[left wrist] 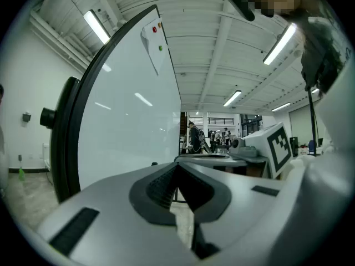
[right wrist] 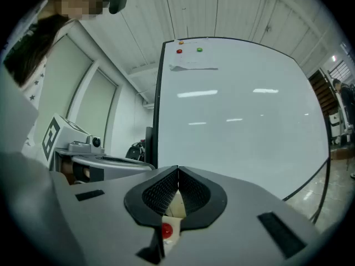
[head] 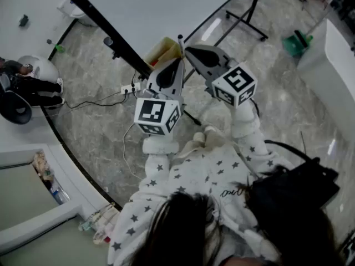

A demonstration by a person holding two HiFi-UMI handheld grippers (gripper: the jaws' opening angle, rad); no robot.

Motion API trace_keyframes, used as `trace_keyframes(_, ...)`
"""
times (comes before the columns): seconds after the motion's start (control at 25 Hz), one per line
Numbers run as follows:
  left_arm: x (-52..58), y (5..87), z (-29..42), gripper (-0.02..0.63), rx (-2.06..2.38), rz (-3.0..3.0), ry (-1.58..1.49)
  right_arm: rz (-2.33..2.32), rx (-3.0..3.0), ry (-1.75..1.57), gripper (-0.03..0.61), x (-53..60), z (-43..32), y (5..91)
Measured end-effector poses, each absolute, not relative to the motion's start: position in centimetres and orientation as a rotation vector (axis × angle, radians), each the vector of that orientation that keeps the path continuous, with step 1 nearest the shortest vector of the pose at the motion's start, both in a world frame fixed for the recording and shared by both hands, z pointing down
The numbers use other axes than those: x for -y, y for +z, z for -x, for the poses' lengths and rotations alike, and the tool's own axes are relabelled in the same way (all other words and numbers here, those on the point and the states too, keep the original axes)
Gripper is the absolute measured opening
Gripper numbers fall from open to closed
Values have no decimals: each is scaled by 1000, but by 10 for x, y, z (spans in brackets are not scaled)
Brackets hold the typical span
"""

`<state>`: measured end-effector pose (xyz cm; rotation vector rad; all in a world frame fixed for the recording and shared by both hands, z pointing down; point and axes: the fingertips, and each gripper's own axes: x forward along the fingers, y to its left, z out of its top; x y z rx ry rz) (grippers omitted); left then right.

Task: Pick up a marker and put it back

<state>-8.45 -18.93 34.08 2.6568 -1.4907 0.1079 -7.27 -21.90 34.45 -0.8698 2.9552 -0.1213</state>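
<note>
Both grippers are raised in front of a whiteboard point(head: 166, 4). My left gripper point(head: 179, 60) is shut, its ribbed pads point(left wrist: 163, 184) meeting at the tip with nothing between them. The right gripper point(head: 186, 48) is just right of it, also shut point(right wrist: 178, 170). In the right gripper view a cream piece with a red round spot point(right wrist: 166, 231) shows in the gap behind the pads; I cannot tell whether it is held. A thin stick, perhaps a marker point(head: 180, 40), pokes up beside the right gripper's tip, over a yellow box point(head: 162, 50).
The whiteboard point(right wrist: 244, 121) carries a red and a green magnet point(right wrist: 199, 50) and a paper sheet. Its black stand legs point(head: 244, 24), a cable and a power strip point(head: 127, 88) lie on the marble floor. A green dustpan point(head: 294, 42) is at the right, a seated person point(head: 30, 85) at the left.
</note>
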Motion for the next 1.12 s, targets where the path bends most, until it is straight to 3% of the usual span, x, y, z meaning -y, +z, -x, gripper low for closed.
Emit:
trace_keyframes(0.32, 183, 333, 71, 0, 1416, -2700, 33, 990, -2963, -19, 9, 225, 56, 348)
trace_keyframes(0.36, 183, 332, 69, 0, 1407, -2705, 27, 1004, -2959, -23, 31, 226, 53, 348)
trace_keyframes(0.4, 183, 330, 67, 0, 1403, -2708, 25, 1005, -2954, -39, 108, 227, 51, 348)
trace_keyframes(0.56, 184, 324, 70, 0, 1417, -2705, 31, 986, -2957, -56, 121, 233, 57, 350)
trace_keyframes(0.64, 183, 322, 72, 0, 1422, -2699, 34, 975, -2967, -87, 165, 236, 63, 355)
trace_keyframes(1.12, 174, 324, 75, 0, 1437, -2666, 60, 942, -3021, -173, 158, 235, 80, 373)
